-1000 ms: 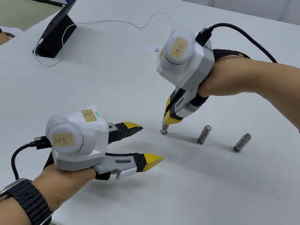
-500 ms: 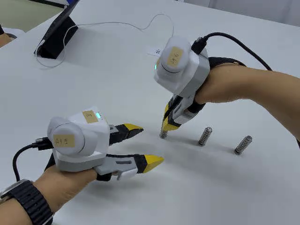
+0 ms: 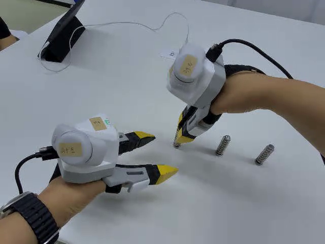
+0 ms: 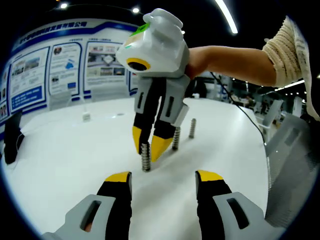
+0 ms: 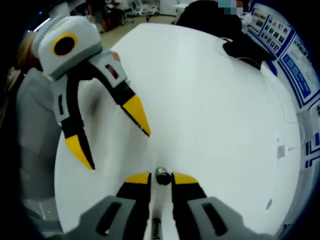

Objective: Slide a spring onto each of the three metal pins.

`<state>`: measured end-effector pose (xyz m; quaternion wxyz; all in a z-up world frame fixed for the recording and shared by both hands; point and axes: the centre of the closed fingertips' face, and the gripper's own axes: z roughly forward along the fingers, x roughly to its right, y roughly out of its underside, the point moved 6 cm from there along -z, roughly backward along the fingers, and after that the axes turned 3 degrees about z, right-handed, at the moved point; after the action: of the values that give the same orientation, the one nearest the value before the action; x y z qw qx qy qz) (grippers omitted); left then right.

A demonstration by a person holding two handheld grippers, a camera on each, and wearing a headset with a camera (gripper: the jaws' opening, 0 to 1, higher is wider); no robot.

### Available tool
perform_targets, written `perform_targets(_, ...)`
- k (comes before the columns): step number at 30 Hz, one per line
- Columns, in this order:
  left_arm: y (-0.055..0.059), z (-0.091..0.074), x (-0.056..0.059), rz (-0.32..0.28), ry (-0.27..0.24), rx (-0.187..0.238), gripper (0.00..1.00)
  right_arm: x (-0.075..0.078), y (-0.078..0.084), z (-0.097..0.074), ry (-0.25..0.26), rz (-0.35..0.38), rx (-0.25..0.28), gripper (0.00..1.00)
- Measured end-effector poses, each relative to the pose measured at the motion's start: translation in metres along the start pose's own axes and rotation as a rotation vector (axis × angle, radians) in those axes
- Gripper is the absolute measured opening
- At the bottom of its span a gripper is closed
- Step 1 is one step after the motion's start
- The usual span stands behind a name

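Observation:
My right gripper points down at the white table, shut on the top of a spring that stands on its pin. In the right gripper view the round metal pin head sits between the yellow tips of the right gripper. Two more springs stand upright on pins to the right, one near and one farther out. My left gripper hovers low at the front left, open and holding nothing. It faces the held spring and the right gripper.
A black tablet on a stand with a white cable sits at the far left of the table. A small white label lies behind the right gripper. Bare tabletop lies between the left gripper and the springs.
The right gripper has sunk a little, so its tips now cover more of the spring. The left gripper has stayed put and open. The head camera has shifted slightly.

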<state>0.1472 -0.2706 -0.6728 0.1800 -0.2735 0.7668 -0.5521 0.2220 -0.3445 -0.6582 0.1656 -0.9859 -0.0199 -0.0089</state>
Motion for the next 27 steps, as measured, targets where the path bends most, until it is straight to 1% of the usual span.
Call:
perform_targets(5, -0.001, 0.001, 0.001, 0.000, 0.004, 0.000, 0.53, 0.000, 0.005, -0.007, 0.007, 0.027, 0.024, 0.21)
perform_targets(10, -0.002, 0.000, -0.002, 0.001, 0.002, -0.001, 0.54, 0.001, 0.009, -0.024, 0.024, 0.063, 0.074, 0.24)
perform_targets(11, -0.003, 0.000, -0.003, 0.001, 0.000, -0.001, 0.54, 0.002, 0.010, -0.029, 0.033, 0.072, 0.095, 0.24)
perform_targets(14, -0.003, -0.001, -0.005, 0.001, -0.003, -0.002, 0.55, 0.001, 0.013, -0.041, 0.039, 0.103, 0.147, 0.26)
perform_targets(17, -0.006, -0.002, -0.005, 0.008, -0.002, 0.000, 0.56, -0.001, 0.017, -0.051, 0.056, 0.123, 0.184, 0.28)
perform_targets(18, -0.007, -0.001, -0.006, 0.009, -0.002, 0.003, 0.56, -0.001, 0.020, -0.055, 0.066, 0.133, 0.204, 0.28)
perform_targets(20, -0.007, -0.001, -0.006, 0.007, -0.005, 0.005, 0.57, -0.003, 0.026, -0.060, 0.079, 0.142, 0.225, 0.30)
perform_targets(24, -0.007, 0.001, -0.006, 0.009, -0.002, 0.003, 0.58, -0.005, 0.039, -0.067, 0.108, 0.164, 0.256, 0.35)
perform_targets(27, -0.008, 0.003, -0.006, 0.012, 0.002, 0.000, 0.58, -0.004, 0.051, -0.071, 0.129, 0.196, 0.287, 0.38)
